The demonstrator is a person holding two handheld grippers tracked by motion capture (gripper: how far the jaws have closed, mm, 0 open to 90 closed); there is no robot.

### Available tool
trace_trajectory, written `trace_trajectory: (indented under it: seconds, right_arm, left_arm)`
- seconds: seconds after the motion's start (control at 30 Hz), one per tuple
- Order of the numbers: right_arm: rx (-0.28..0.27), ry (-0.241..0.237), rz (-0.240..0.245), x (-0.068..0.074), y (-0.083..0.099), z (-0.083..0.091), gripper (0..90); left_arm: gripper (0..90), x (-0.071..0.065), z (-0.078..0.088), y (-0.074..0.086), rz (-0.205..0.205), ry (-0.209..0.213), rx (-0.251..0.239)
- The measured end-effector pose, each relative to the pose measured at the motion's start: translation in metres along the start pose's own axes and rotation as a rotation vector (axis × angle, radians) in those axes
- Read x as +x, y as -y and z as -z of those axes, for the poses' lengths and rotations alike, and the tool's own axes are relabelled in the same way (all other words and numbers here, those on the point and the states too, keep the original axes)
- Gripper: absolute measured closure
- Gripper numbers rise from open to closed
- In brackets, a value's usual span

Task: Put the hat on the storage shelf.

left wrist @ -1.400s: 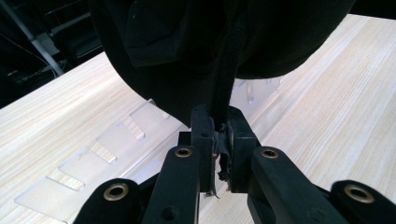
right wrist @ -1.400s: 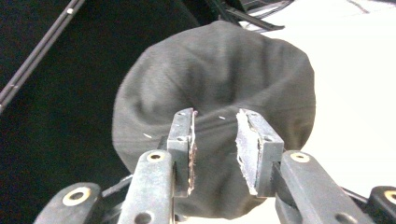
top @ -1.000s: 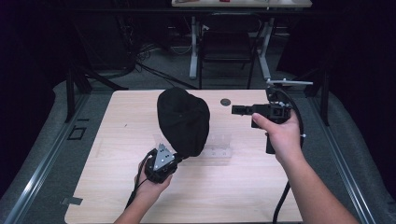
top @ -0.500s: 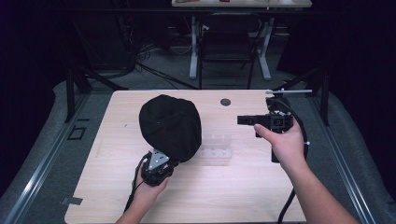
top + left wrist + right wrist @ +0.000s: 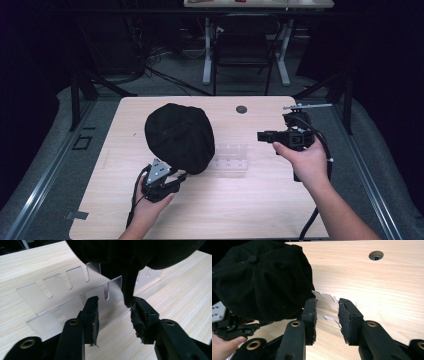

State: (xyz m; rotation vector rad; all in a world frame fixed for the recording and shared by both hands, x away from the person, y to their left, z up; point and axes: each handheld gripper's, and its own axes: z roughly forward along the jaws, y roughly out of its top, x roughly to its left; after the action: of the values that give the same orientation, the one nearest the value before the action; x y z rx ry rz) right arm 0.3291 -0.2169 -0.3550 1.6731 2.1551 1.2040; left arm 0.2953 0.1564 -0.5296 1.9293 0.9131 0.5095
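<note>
A black cap [image 5: 179, 136] rests tilted on the left end of a clear slotted plastic rack [image 5: 231, 156] in the middle of the table. My left gripper [image 5: 179, 176] sits just below the cap's near edge. Its jaws have just been opening. In the left gripper view the cap [image 5: 130, 255] hangs a dark fold down onto the right jaw's tip, while my left gripper [image 5: 113, 305] stands open in front of the rack [image 5: 57, 290], pressing on nothing. My right gripper [image 5: 261, 135] hovers to the right, pointing left, open [image 5: 325, 303] with nothing in it, looking at the cap [image 5: 259, 280] and rack [image 5: 325, 298].
The pale wooden table [image 5: 240, 210] has a round cable hole [image 5: 241, 109] near its far edge. A chair and desk legs [image 5: 207, 55] stand in the dark beyond it. My left hand [image 5: 222, 345] shows at the lower left of the right gripper view.
The cap has shifted left and settled lower. My left gripper's jaws went from shut on its edge to open. My right gripper has come a little lower and nearer.
</note>
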Motion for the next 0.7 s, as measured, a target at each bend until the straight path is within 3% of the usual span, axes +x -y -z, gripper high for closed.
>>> trace_trajectory:
  seconds: [0.27, 0.6, 0.7]
  right_arm:
    - [0.014, 0.025, 0.003, -0.006, 0.012, -0.001, 66.7]
    - [0.034, 0.057, 0.012, -0.017, 0.034, -0.006, 65.9]
    - [0.037, 0.046, 0.008, -0.021, 0.042, -0.009, 65.4]
  left_arm:
    - [51.3, 0.011, 0.017, 0.008, 0.048, -0.012, 0.012]
    - [49.1, 0.025, 0.041, 0.02, 0.055, -0.047, 0.033]
    - [48.3, 0.029, 0.044, 0.027, 0.065, -0.054, 0.03]
